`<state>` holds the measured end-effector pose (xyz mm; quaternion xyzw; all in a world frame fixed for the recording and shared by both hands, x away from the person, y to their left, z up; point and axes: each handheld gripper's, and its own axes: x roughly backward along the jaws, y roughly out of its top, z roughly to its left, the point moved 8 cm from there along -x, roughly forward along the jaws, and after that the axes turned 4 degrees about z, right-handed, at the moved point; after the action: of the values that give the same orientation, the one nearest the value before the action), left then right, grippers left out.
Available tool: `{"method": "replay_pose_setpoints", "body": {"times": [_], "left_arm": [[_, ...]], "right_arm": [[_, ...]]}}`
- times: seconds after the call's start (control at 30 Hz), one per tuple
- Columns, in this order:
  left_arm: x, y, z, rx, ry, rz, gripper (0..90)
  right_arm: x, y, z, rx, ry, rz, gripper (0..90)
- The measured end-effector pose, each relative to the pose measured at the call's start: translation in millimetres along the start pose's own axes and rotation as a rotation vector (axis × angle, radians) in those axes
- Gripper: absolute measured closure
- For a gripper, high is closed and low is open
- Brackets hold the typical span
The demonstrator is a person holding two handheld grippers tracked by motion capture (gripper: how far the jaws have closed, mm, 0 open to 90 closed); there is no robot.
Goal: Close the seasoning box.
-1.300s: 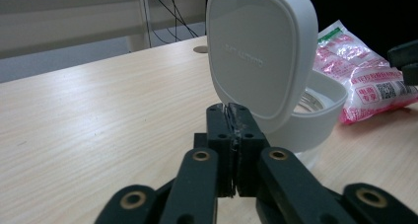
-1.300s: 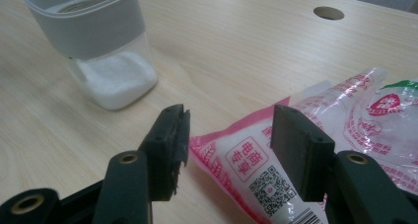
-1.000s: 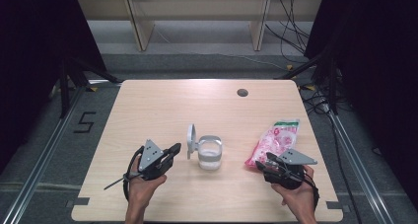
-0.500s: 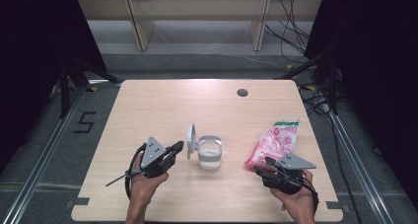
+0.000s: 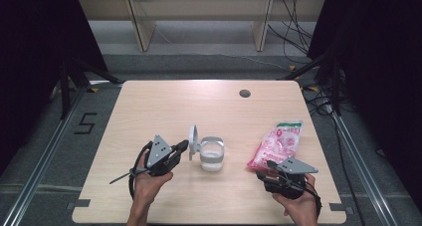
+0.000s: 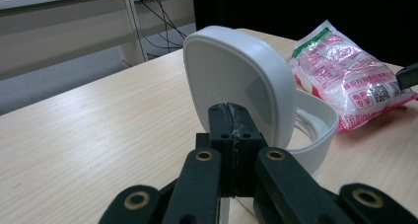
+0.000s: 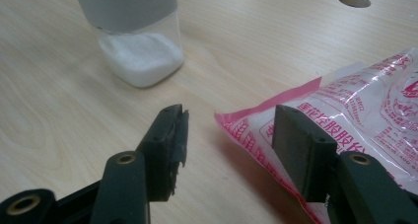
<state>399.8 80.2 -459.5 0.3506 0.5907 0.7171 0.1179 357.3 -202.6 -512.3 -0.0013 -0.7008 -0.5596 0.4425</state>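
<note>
My left hand-held gripper (image 5: pixel 183 147) has its jaws pressed fully together, with nothing pinched between them as far as I can see; its tip sits right at the flipped-up white plastic lid (image 6: pixel 236 83) of the small clear jar with a white collar (image 5: pixel 211 156). Whether the tip actually touches the lid I cannot tell. If I nudge forward from here, I judge the light jar could slide or tip, and the white granules (image 7: pixel 140 56) in its bottom would spill across the pale wooden desk (image 5: pixel 164 106). The lid could also swing shut over the mouth.

My right hand-held gripper (image 7: pixel 226 135) stands partly open, its jaws straddling the near corner of the pink and clear plastic bag (image 7: pixel 355 110), pads not yet pressing. The bag lies flat on the desk to the right of the jar, near but apart. Closing on so little film risks a slip when I lift, or a tear. A floppy bag would also pour badly, missing the narrow opening.
</note>
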Motion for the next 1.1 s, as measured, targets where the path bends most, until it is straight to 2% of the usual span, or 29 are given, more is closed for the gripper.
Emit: {"method": "replay_pose_setpoints", "body": {"times": [0.03,0.07,0.1,0.23,0.27,0.3,0.33,0.4,0.47,0.53,0.57,0.63,0.67,0.7,0.77,0.87,0.9,1.0,1.1], "left_arm": [[0.0,0.0,0.0,0.0,0.0,0.0,89.3],[-0.5,1.2,-1.6,0.009,-0.002,-0.004,89.3],[-1.1,4.7,-1.1,-0.035,-0.006,-0.017,89.3],[-0.6,6.5,-1.4,-0.036,-0.005,-0.021,89.3],[-0.7,6.8,-2.3,-0.038,-0.009,-0.021,89.3],[-0.9,7.1,-3.4,-0.037,-0.01,-0.02,89.3],[-1.1,8.1,-4.7,-0.042,-0.014,-0.02,89.3],[-1.6,9.9,-6.3,-0.044,-0.015,-0.025,89.3],[-2.7,11.8,-9.8,-0.049,-0.019,-0.029,89.3],[-5.7,14.3,-15.8,-0.052,-0.031,-0.032,89.3],[-7.0,15.2,-17.6,-0.055,-0.037,-0.036,89.3],[-7.8,15.8,-19.4,-0.057,-0.038,-0.032,89.3],[-9.8,16.7,-24.5,-0.063,-0.047,-0.032,89.3],[-10.8,16.8,-27.7,-0.061,-0.057,-0.03,89.3],[-11.2,17.1,-29.7,-0.06,-0.066,-0.032,89.3],[-8.0,17.3,-29.3,-0.049,-0.069,-0.046,89.2],[-6.4,17.0,-29.7,-0.038,-0.075,-0.053,89.1],[-2.1,15.9,-28.3,-0.024,-0.084,-0.063,86.5],[-0.3,14.6,-27.1,-0.031,-0.09,-0.064,84.0]], "right_arm": [[0.0,0.0,0.0,0.0,0.0,0.0,46.6],[-0.3,0.4,-1.0,0.02,0.001,-0.002,46.6],[-0.1,0.6,-1.8,0.028,-0.007,-0.009,46.6],[0.2,-1.3,1.5,-0.005,0.0,0.004,46.7],[-0.7,0.1,1.4,-0.003,-0.001,-0.011,46.7],[-0.4,-0.6,0.8,0.004,-0.008,-0.006,46.7],[0.6,-2.2,3.3,-0.017,0.0,0.013,46.7],[0.7,-3.0,3.9,-0.018,0.003,0.023,46.7],[-1.8,-0.9,0.6,0.029,-0.001,-0.001,46.6],[-2.2,-1.2,1.1,0.033,-0.003,-0.001,46.6],[-2.2,-0.9,2.5,0.017,-0.001,-0.004,46.6],[-2.4,-0.9,3.9,0.025,0.032,0.004,46.6],[-1.6,-0.8,1.6,0.041,0.011,0.001,46.6],[-1.3,-1.0,2.3,0.017,0.002,-0.003,46.6],[-1.3,-0.8,0.0,0.038,-0.005,-0.008,46.6],[-1.2,-0.6,1.0,0.028,-0.005,-0.009,46.6],[-1.8,-1.5,3.6,0.027,0.02,0.002,46.6],[-1.2,-1.7,3.4,0.022,0.007,0.001,46.5],[-1.2,-2.6,2.7,0.017,0.006,0.007,46.5]]}}
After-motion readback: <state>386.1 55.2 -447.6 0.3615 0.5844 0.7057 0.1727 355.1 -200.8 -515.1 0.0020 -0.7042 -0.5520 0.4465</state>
